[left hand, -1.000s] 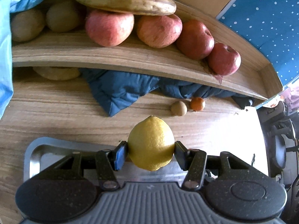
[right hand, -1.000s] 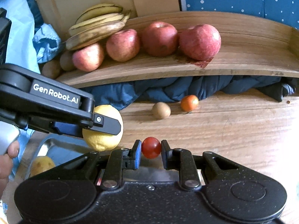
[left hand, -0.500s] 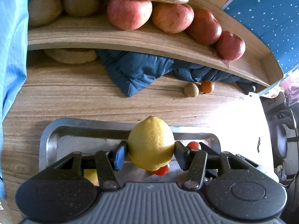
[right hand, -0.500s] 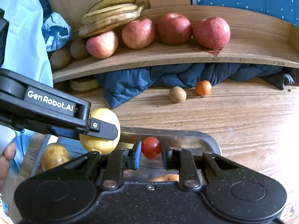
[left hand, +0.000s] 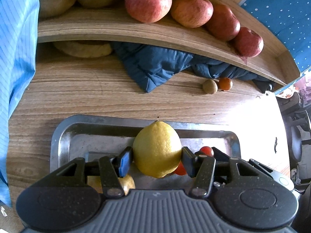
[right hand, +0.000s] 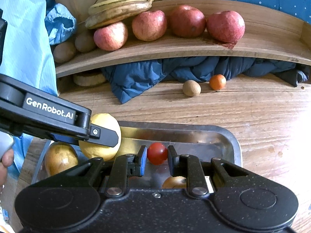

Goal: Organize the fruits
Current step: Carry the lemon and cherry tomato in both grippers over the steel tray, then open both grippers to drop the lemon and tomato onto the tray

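Left tongs (left hand: 157, 160): gripping a lemon (left hand: 157, 148) by its sides, both pads pressing on the rind; the fruit is hanging over the metal tray (left hand: 58, 136).
Right tongs (right hand: 157, 158): pinching a cherry tomato (right hand: 157, 153) between narrow-set pads, also above the tray (far edge of it is showing just behind).
Tray contents: a yellowish fruit (right hand: 60, 160) is sitting at the left end; another pale round fruit (right hand: 174, 182) is showing beneath the right tongs; a second cherry tomato (left hand: 179, 169) is peeking out under the lemon in the left wrist view.
Tabletop (right hand: 262, 112): wood grain, carrying the tray; a kiwi (right hand: 191, 88) and a small orange fruit (right hand: 217, 82) are lying just beside each other, well apart from the tray.
Shelf (right hand: 175, 48): wooden, raised; four apples (right hand: 149, 28) are sitting in a row, bananas (right hand: 120, 5) resting on the leftmost ones, brown kiwis (right hand: 84, 41) at the left end.
Under shelf: dark blue padded cloth (right hand: 136, 79) is spilling onto the tabletop.
Person: a fingertip (right hand: 6, 158) is showing at the left edge; blue garment (right hand: 23, 38) behind.
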Available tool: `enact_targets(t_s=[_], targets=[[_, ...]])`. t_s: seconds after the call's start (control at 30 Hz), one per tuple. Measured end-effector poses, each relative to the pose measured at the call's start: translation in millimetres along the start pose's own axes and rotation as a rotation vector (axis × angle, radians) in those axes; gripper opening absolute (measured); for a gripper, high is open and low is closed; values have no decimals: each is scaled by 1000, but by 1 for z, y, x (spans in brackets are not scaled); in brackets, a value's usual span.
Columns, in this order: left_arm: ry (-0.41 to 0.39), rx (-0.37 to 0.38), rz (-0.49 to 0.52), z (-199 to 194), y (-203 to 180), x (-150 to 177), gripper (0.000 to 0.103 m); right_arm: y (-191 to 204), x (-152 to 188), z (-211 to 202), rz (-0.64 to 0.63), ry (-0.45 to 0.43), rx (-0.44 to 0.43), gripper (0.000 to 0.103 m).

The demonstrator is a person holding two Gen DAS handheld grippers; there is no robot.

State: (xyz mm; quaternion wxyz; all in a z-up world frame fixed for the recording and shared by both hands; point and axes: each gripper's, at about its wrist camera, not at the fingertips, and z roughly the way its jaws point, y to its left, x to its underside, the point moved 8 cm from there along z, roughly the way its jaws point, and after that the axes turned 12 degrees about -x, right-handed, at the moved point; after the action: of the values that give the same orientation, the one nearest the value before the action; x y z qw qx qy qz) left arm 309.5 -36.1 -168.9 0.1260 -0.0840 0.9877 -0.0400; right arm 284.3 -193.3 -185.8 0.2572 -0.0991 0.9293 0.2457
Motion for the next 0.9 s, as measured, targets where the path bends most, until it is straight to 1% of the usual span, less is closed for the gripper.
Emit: enact_targets(t_s=[0.33, 0.43, 0.6, 0.67, 0.8, 0.9], targets=[[3, 2, 26, 0, -1, 1, 59, 0, 7, 4, 13, 13, 16, 24], [7, 5, 35, 1, -2, 1, 59, 0, 8, 4, 16, 12, 24, 26], [4, 7, 46, -1, -1, 2, 61, 2, 8, 2, 19, -1, 34, 33], [1, 9, 50, -3, 0, 2, 64, 3, 9, -1, 18, -7, 38, 36], [-10, 15, 54, -7, 3, 2, 67, 5, 9, -7, 18, -18, 57, 44], [-21, 21, 63, -13, 4, 2, 71, 7, 9, -14, 18, -34, 73, 51]])
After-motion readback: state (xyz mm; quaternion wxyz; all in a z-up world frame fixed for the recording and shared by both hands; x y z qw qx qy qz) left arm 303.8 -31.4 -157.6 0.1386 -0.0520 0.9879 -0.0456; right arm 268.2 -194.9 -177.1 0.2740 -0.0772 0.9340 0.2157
